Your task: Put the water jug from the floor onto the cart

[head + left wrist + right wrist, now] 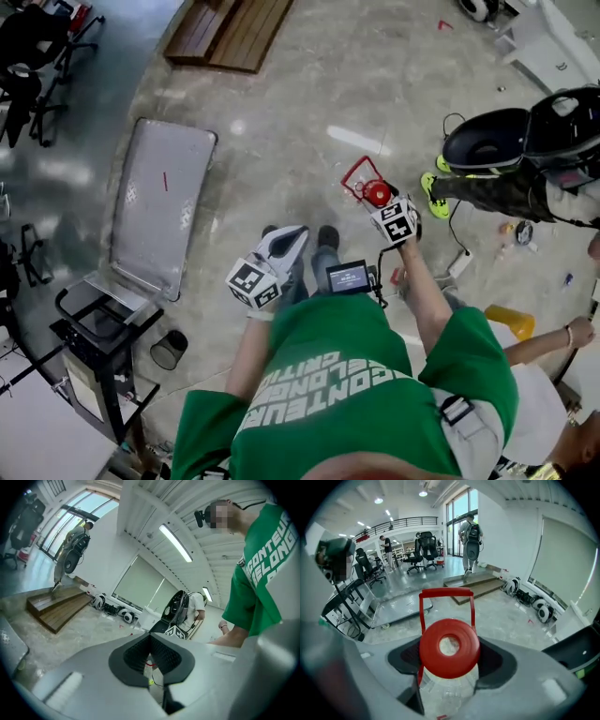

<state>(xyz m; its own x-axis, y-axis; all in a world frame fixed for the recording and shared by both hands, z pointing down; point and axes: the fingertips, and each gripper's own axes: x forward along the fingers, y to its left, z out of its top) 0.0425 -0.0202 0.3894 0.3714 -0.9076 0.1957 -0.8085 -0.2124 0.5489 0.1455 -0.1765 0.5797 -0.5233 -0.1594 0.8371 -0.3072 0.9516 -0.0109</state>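
Our right hand-held gripper (450, 662) clamps the water jug (449, 648) at its neck, cap (465, 654) up, axis seemingly vertical; left hand-held gripper (151, 654) closed, empty

Open office hall, swivel chairs (423, 545), mezzanine (405, 522)

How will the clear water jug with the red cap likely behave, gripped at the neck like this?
The clear plastic water jug is probably stiff but smooth, so it may slip or swing in the right gripper, shut below its wide red cap. The cap likely stops it dropping through. Its weight depends on fill, unclear here.
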